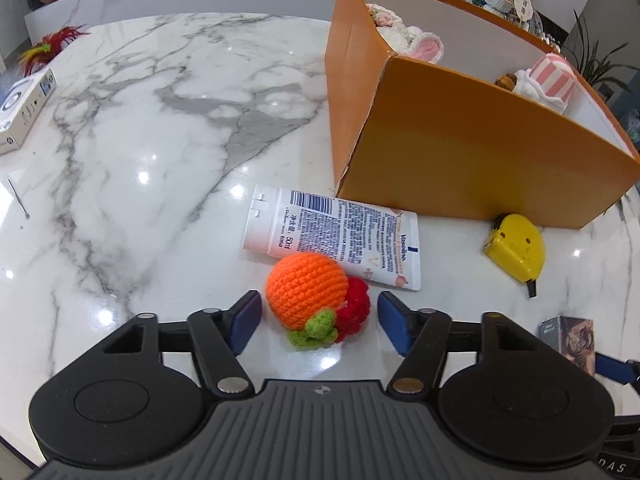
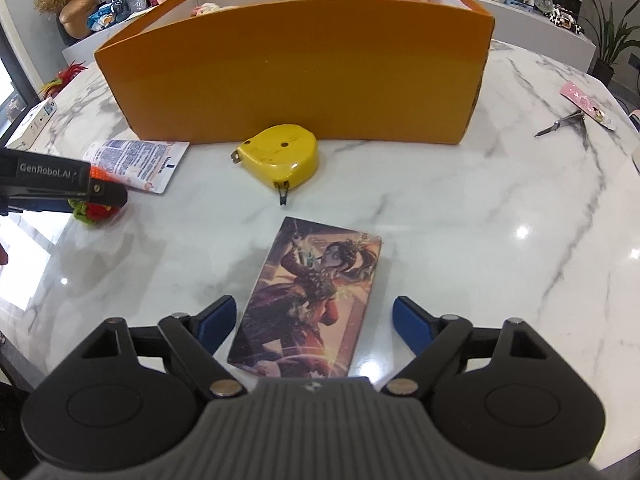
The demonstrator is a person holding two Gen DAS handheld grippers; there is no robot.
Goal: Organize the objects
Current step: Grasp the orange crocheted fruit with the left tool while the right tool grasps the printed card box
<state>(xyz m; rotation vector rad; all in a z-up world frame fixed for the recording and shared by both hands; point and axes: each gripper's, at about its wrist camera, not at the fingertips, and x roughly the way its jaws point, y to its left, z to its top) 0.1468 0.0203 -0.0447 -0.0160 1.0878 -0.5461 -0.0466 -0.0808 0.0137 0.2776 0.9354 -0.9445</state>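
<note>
An orange, red and green crochet toy [image 1: 312,300] lies on the marble table between the fingers of my left gripper [image 1: 318,322], which is open around it without touching. A white cream tube [image 1: 336,236] lies just beyond the toy. A yellow tape measure [image 1: 516,250] sits by the orange box [image 1: 472,160]. My right gripper [image 2: 314,326] is open, its fingers on either side of an illustrated card box [image 2: 312,300] lying flat. The tape measure [image 2: 280,158], the tube [image 2: 136,162] and the orange box [image 2: 300,68] lie beyond it. The left gripper's body [image 2: 60,186] hides most of the toy in the right wrist view.
The orange box holds crochet plush toys [image 1: 404,36] and a pink striped item [image 1: 548,78]. A white carton [image 1: 24,108] and a feather toy [image 1: 48,46] lie at the far left. Scissors [image 2: 560,124] and a pink packet [image 2: 584,104] lie at the right.
</note>
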